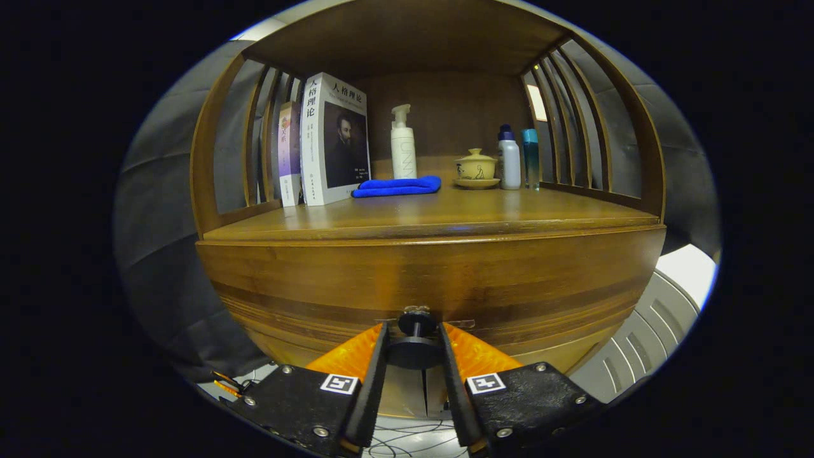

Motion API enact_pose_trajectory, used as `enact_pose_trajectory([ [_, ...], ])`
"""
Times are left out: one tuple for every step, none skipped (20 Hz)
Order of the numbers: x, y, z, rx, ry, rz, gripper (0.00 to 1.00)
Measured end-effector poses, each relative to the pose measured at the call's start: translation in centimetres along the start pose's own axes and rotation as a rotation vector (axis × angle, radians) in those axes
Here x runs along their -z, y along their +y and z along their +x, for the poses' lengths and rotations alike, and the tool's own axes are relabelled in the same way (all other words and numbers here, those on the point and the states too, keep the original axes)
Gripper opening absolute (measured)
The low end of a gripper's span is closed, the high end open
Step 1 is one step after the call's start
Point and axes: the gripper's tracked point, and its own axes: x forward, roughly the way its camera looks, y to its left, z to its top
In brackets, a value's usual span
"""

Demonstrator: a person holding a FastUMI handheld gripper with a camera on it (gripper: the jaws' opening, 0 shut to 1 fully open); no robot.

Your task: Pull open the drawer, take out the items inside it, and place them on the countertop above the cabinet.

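You are at the very start: the drawer [432,289] looks closed, its front flush under the countertop [439,219], and nothing has come out of it. Your tongs [414,346] sit around the dark knob [416,343] on the drawer front, one finger on each side of its round cap. The fingers look to be pressing against the cap, so I judge them clamped on the knob, though the contact on the far side of each pad is hard to see.

Beyond the fingers, up on the countertop, stand books [334,140] off to the left, a folded blue cloth [397,186] straight ahead, a pump bottle [402,145] behind it, and a lidded cup [476,169] with two more bottles [518,158] to the right. The front strip of the countertop, nearest your tongs, is bare wood and looks like the likely landing spot.

What is left is nearly everything: pull the drawer out, lift its contents, which are hidden for now, and set them up top.
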Motion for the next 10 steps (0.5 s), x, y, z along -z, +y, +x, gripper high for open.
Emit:
enact_pose_trajectory([
  [0.0,0.0,0.0,0.003,0.006,0.004,0.45],
  [0.1,-0.1,0.1,0.007,0.015,-0.005,0.44],
  [0.0,-0.1,0.0,0.010,0.023,-0.016,0.41],
  [0.1,0.0,-0.1,0.010,0.029,-0.024,0.40],
  [0.1,-0.1,-0.2,0.011,0.028,-0.024,0.39],
  [0.1,-0.1,-0.2,0.012,0.024,-0.017,0.39],
  [0.1,-0.1,-0.4,0.014,0.022,-0.012,0.39],
  [0.3,-0.1,-0.9,0.016,0.020,-0.014,0.39],
  [0.3,-0.1,-1.3,0.018,0.020,-0.020,0.39],
  [0.5,-0.1,-1.7,0.020,0.020,-0.026,0.39],
])
